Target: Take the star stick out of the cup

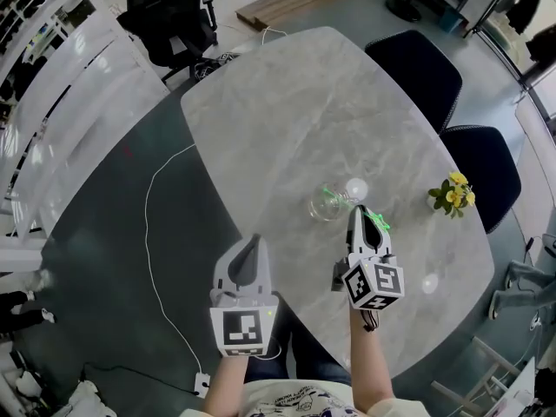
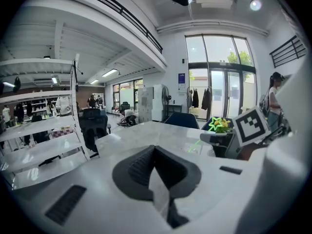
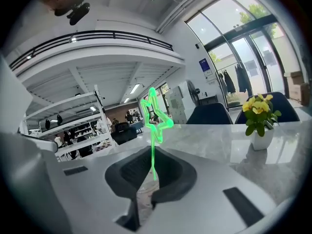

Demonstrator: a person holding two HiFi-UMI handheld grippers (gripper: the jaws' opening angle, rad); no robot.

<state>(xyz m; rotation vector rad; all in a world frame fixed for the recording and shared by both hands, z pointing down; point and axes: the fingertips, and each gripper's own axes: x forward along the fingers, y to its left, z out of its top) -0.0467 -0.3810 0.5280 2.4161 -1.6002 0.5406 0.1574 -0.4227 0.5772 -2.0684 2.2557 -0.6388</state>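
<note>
**A:** Watching the right gripper [image 3: 152, 152], I'd say the grab is made. Its two fingers are pinched together on the thin green stem of the star stick [image 3: 155, 115], and the star stands above them.

**B:** Is the stick out of the cup [image 1: 327, 207]?

**A:** I wouldn't swear to it. From overhead, a bit of green shows inside the glass and the star pokes out past the gripper's other side. So the lower end looks to be in the cup, which stands on the marble table [image 1: 287, 120].

**B:** How should it come out, then?

**A:** I'd draw it slowly along the line of the stem with the pinch kept firm. The cup looks light and nothing steadies it. A sideways tug could catch the rim and tip it over.

**B:** The left gripper [image 1: 252, 243] could hold the cup.

**A:** It could, but it hangs at the table's near edge, well apart from the cup, with its fingers closed on nothing.

**B:** Any writing to read?

**A:** Only the black-and-white square markers [image 1: 375, 285] on the gripper cubes, and those carry no words. There's a blue sign [image 2: 181, 78] by the glass doors [image 2: 219, 77] and some print on the person's shirt [image 1: 295, 402]. Both are too small to read. The pot of yellow flowers [image 1: 453, 195] shows no label.
</note>
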